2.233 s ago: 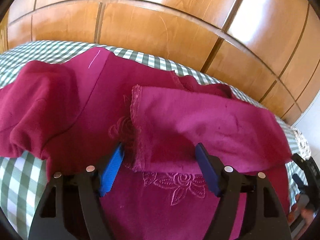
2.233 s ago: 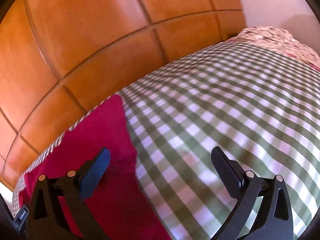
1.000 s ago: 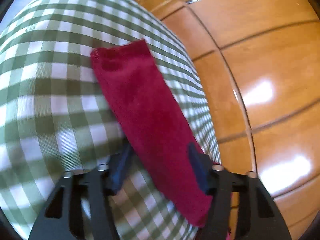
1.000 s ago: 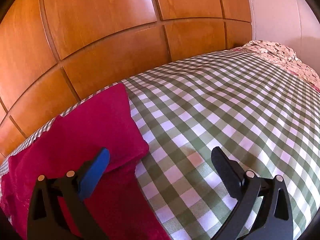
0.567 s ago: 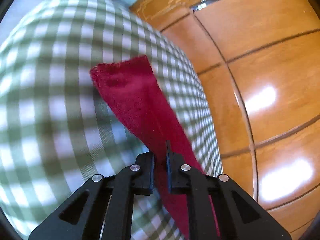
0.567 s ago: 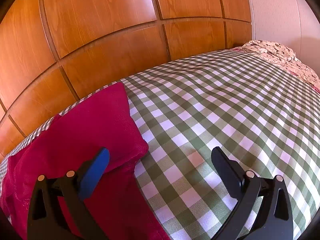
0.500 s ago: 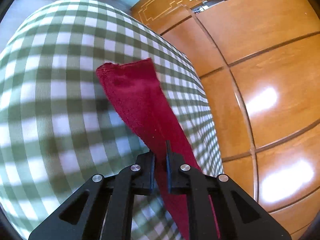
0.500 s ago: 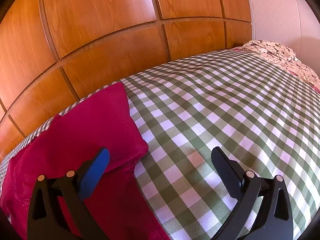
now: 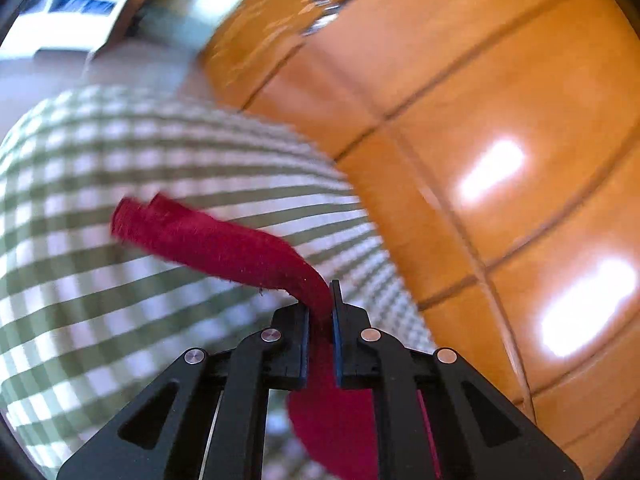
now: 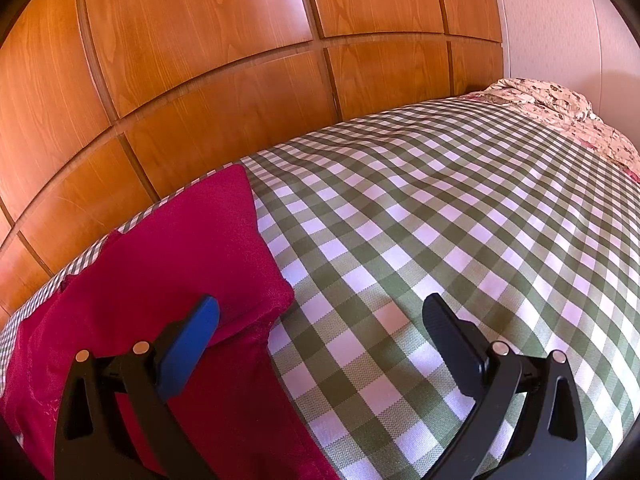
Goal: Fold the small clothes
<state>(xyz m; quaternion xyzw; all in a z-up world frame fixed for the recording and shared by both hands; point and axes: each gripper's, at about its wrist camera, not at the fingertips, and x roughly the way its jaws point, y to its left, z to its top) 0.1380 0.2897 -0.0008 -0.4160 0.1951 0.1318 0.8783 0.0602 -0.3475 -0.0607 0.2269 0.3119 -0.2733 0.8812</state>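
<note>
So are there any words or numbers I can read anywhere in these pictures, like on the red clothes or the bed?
No readable text anywhere.
Red garment: no label or print showing.
Checked bedspread: only green and white squares.
Wooden panels: plain wood grain.
Bright shapes at the top left of the left wrist view: too blurred to tell if they carry any writing.

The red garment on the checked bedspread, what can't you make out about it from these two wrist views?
- Left wrist view: the sleeve clamped in the left gripper is motion-blurred; its lower part is hidden behind the gripper.
- Right wrist view: the red garment is cut off at the bottom-left edge and partly covered by the open right gripper, so its full shape is unclear.
</note>
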